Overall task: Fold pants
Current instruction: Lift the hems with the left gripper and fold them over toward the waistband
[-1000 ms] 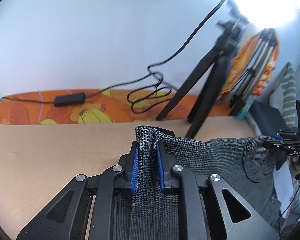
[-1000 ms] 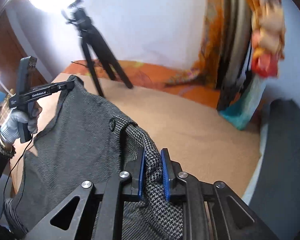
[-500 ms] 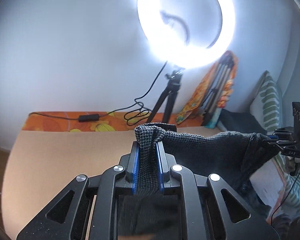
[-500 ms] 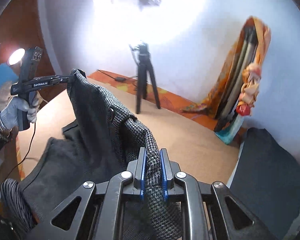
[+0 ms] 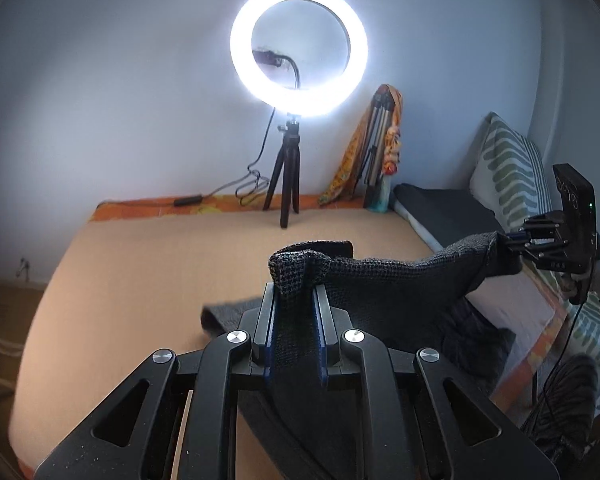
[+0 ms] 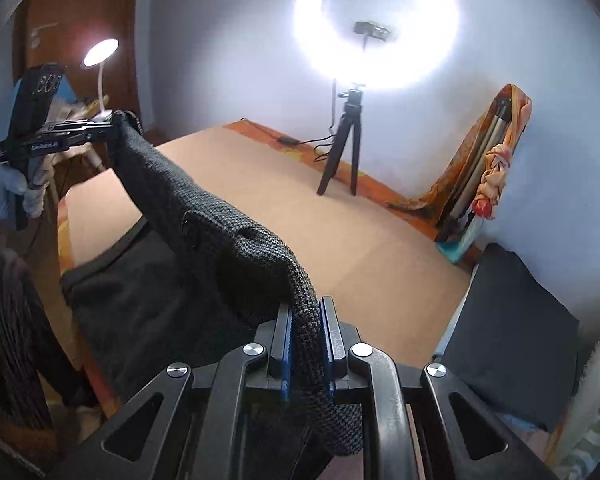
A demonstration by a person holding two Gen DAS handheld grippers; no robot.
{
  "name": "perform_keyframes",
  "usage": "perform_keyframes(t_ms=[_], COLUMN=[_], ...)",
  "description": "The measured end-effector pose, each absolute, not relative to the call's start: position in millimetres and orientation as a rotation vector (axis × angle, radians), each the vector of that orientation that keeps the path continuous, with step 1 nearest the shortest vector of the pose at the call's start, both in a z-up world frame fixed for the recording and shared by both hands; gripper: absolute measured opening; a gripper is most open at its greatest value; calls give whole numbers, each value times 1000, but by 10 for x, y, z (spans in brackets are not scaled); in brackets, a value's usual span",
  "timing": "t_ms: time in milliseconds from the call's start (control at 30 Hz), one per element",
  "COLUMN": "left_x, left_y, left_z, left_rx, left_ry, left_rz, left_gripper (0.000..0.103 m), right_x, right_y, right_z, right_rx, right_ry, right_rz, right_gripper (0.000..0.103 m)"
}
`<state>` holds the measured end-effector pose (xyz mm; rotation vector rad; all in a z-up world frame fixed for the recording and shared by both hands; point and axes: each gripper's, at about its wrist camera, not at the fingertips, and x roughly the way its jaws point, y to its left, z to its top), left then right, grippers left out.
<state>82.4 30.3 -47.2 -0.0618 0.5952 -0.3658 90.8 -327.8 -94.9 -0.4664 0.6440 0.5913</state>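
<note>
Now, from the left wrist view, the left gripper (image 5: pixel 294 300) has its blue pads (image 5: pixel 269 328) pinched tight on a bunched corner of the pants (image 5: pixel 388 280), dark grey with a fine houndstooth weave, coarse and floppy. The top edge of the cloth runs taut from here out toward three o'clock, where the right gripper (image 5: pixel 516 236) clamps the other end; the rest sags down onto the tan mattress (image 5: pixel 140 272) below. A ring light (image 5: pixel 299 48) on its small tripod (image 5: pixel 286 184) glows at twelve o'clock, a striped pillow (image 5: pixel 508 168) at two. Over to the right wrist view: the right gripper (image 6: pixel 306 340) is likewise closed hard on a thick rolled fold of the pants (image 6: pixel 204 220), and the stretched edge climbs away toward ten o'clock to the left gripper (image 6: pixel 112 128), held in a gloved hand (image 6: pixel 4 188). So the long axis lies gripper to gripper, each at one end, neither nearer the middle. I'd judge the cloth is lifted and spread, ready to be laid flat on the mattress (image 6: pixel 340 232); the slack lower part could crumple underneath.
</note>
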Motion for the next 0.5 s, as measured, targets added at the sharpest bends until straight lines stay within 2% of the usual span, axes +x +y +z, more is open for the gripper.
perform_keyframes(t_ms=[300, 500], left_x=[208, 21], left_y=[212, 217], left_z=[-1120, -1258], left_rx=[-91, -39], left_ry=[696, 740], left_rz=[-353, -350], left_gripper=[14, 14], right_x=[387, 224], right_y=[-3279, -3248], right_z=[-1586, -1773], right_rx=[-575, -633], right_ry=[665, 655], right_rz=[605, 593], right_gripper=[11, 11])
